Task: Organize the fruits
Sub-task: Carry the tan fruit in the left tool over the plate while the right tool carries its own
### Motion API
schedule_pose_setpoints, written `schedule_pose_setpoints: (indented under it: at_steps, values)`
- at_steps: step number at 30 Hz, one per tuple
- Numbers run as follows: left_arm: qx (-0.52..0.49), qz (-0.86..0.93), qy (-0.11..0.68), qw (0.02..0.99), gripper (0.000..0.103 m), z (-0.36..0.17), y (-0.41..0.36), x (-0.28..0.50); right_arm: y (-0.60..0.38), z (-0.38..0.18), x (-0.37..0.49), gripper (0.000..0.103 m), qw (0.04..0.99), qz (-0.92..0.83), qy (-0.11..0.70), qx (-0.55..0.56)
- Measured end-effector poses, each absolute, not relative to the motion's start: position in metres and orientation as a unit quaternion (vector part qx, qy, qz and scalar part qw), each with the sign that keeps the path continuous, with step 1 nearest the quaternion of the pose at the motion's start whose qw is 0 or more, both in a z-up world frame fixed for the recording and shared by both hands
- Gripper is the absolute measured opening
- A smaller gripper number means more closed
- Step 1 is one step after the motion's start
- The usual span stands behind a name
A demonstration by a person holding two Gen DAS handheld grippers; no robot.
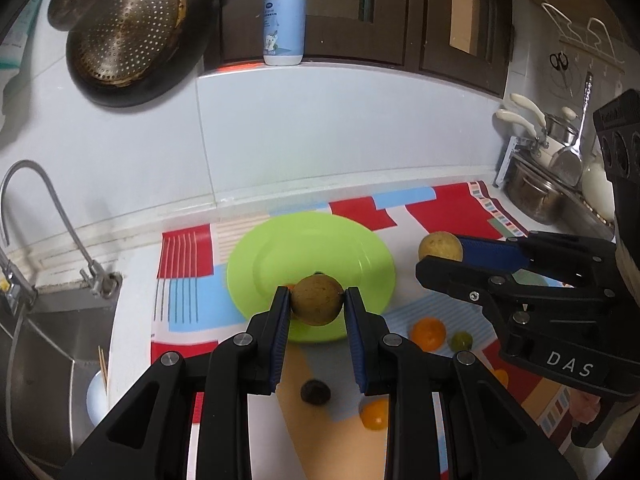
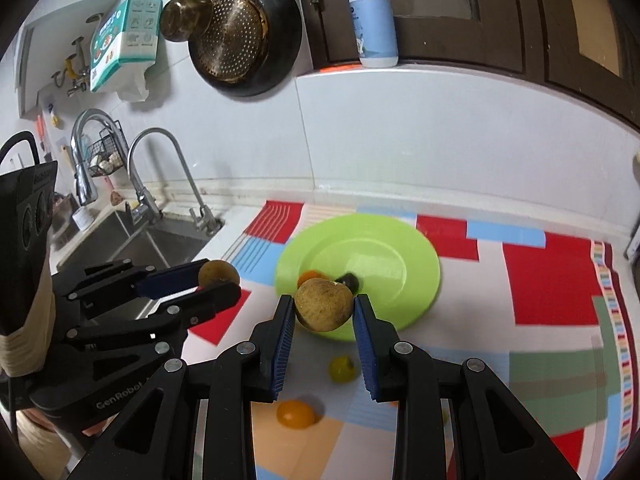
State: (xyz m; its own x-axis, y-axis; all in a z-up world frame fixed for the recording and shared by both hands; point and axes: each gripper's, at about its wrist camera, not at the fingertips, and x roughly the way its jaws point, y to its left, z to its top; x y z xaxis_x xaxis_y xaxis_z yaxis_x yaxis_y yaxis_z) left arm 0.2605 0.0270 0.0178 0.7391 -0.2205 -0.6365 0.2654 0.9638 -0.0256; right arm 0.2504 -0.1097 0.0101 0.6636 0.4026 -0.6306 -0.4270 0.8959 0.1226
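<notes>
My left gripper (image 1: 317,294) is shut on a round brown fruit (image 1: 317,306) and holds it above the near edge of the green plate (image 1: 280,248). To the right, my right gripper (image 1: 440,258) is shut on a second brown fruit (image 1: 439,245), also in the air. In the right wrist view, that right gripper (image 2: 324,300) and its fruit (image 2: 323,310) hang before the plate (image 2: 384,264). The left gripper (image 2: 220,282) shows at left with its fruit (image 2: 218,272). An orange (image 2: 306,278) and a dark fruit (image 2: 349,280) peek out behind, seemingly on the plate.
Loose on the colourful mat (image 1: 452,204) lie an orange (image 1: 429,334), a small lime (image 1: 460,340), a dark fruit (image 1: 315,392) and another orange (image 1: 375,414). A sink (image 1: 52,332) with a faucet (image 1: 36,208) is at left. Pots (image 1: 532,192) stand at right.
</notes>
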Motion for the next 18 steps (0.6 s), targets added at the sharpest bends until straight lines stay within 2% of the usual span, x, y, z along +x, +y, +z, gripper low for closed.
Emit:
schedule_pose_setpoints:
  at_steps: [18]
  values:
    - [0.043, -0.131, 0.355, 0.925, 0.027, 0.011, 0.026, 0.345, -0.099, 0.010, 0.335, 0.031, 0.905, 0.228, 0.358, -0.039]
